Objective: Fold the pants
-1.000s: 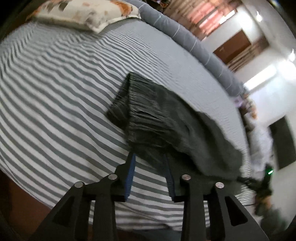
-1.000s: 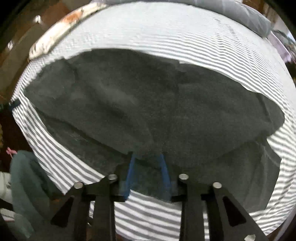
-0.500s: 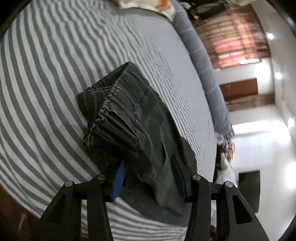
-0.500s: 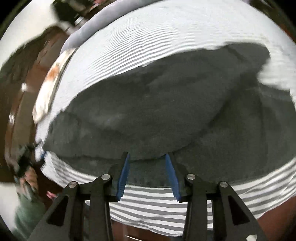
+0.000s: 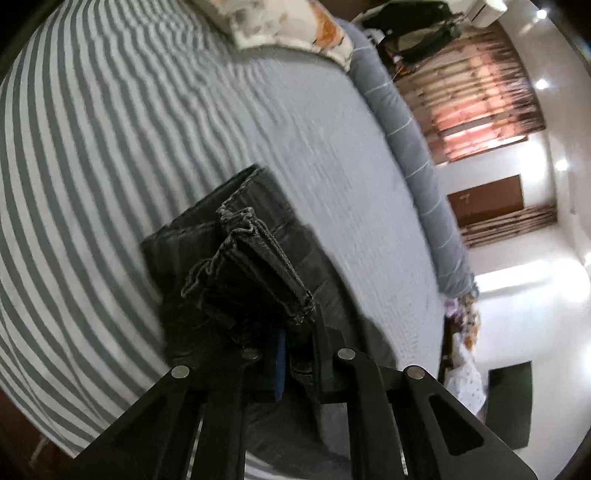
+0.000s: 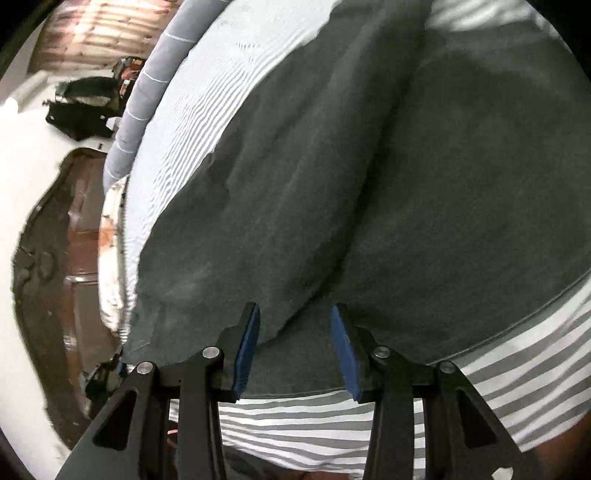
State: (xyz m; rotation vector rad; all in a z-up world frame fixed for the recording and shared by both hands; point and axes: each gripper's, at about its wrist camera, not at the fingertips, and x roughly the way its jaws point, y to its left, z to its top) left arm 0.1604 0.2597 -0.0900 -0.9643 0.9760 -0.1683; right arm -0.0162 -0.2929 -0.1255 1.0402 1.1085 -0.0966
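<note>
The dark grey pants (image 5: 236, 258) lie on the striped bedsheet (image 5: 92, 147), near the bed's front edge; the left gripper (image 5: 291, 354) has its jaws closing, clamped on a bunched, hemmed fold of the denim; the right gripper (image 6: 295, 347) holds its jaws apart over the pants' (image 6: 406, 184) edge, cloth between the blue pads (image 6: 247, 347); a patterned pillow (image 5: 280, 22) lies at the far corner.

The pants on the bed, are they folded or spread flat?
Partly folded: the pants lie in stacked layers, bunched hems on top, on the striped sheet.
</note>
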